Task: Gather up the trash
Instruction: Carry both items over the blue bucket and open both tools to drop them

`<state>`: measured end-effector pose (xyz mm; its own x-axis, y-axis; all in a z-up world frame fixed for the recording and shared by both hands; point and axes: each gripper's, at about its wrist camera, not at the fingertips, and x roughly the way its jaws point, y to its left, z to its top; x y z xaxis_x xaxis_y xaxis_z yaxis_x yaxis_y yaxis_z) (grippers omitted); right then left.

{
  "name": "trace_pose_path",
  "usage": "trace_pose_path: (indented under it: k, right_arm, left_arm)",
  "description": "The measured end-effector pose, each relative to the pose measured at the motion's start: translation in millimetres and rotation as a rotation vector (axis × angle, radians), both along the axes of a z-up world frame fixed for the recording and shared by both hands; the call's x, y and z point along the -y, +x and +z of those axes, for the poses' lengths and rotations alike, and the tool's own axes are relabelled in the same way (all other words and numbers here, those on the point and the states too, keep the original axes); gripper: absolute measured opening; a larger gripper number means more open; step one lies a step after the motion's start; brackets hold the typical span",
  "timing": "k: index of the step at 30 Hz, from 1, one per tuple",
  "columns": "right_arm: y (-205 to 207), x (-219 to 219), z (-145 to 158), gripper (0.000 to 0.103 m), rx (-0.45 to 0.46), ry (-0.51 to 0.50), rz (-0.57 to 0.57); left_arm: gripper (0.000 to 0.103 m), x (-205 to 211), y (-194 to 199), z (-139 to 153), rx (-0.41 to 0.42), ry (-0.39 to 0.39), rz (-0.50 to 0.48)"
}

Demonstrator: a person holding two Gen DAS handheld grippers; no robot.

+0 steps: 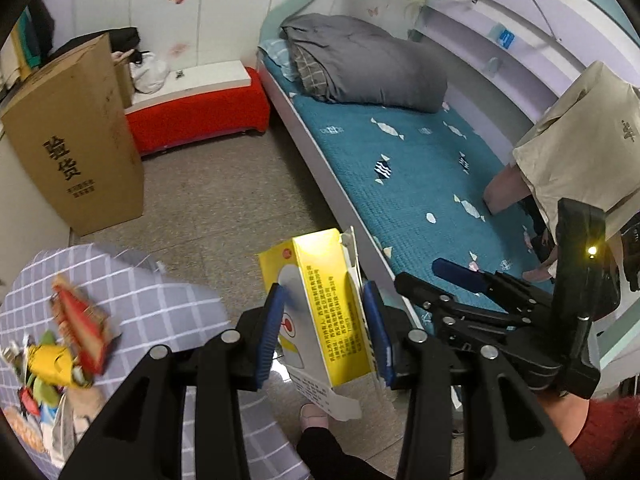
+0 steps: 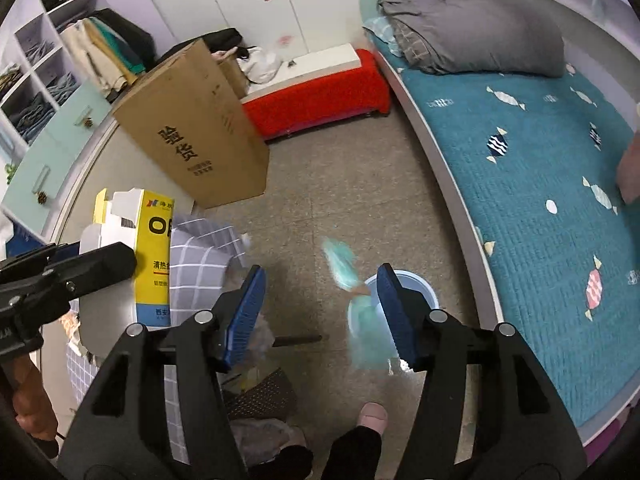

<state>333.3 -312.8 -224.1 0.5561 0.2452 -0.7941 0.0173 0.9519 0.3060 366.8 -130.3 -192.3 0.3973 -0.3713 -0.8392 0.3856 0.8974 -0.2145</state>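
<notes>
My left gripper [image 1: 324, 332] is shut on a yellow and white carton [image 1: 320, 312], held above the floor to the right of a grey checked bag [image 1: 132, 312] that holds several wrappers [image 1: 76, 344]. The same carton [image 2: 148, 256] and left gripper show at the left of the right wrist view, beside the bag [image 2: 200, 264]. My right gripper [image 2: 322, 312] is open and empty. A blurred teal wrapper [image 2: 344, 268] is in the air between its fingers, above a pale blue bowl [image 2: 416, 284] on the floor.
A tall cardboard box [image 2: 196, 124] stands on the floor at the left. A red bench [image 2: 316, 96] is against the far wall. The bed with a teal sheet [image 2: 540, 200] and a grey quilt [image 2: 472, 24] runs along the right. The person's feet [image 2: 372, 416] are below.
</notes>
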Motion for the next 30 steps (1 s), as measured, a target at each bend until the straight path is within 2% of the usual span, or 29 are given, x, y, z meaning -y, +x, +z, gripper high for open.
trace_pose_path:
  k: [11,20,23,25,30]
  right_arm:
    - [-20.3,53.6,20.9,0.062,0.078,-0.029,-0.132]
    - [-27.4,86.2,24.5,0.065,0.101,-0.032,-0.207]
    - [-28.2,91.8,27.4,0.065,0.115,-0.033,-0.222]
    - [-28.5,95.4,28.0,0.065,0.117,-0.031,-0.226]
    - [-30.1,90.9,29.8,0.065,0.116,-0.024,-0.225]
  left_arm:
    - [0.041,71.7,27.9,-22.3,-0.033,0.036,-0.057]
    - [0.042,109.1,39.8,-28.9,-0.042,0.05,-0.102]
    - [0.05,115.4,41.7,-27.6,-0.033,0.056,-0.099]
    - [0.078,115.2,42.8,-26.9,-0.032,0.055,-0.081]
    - [0.079,104.5,38.9,-22.1,-0.024,0.059,-0.056]
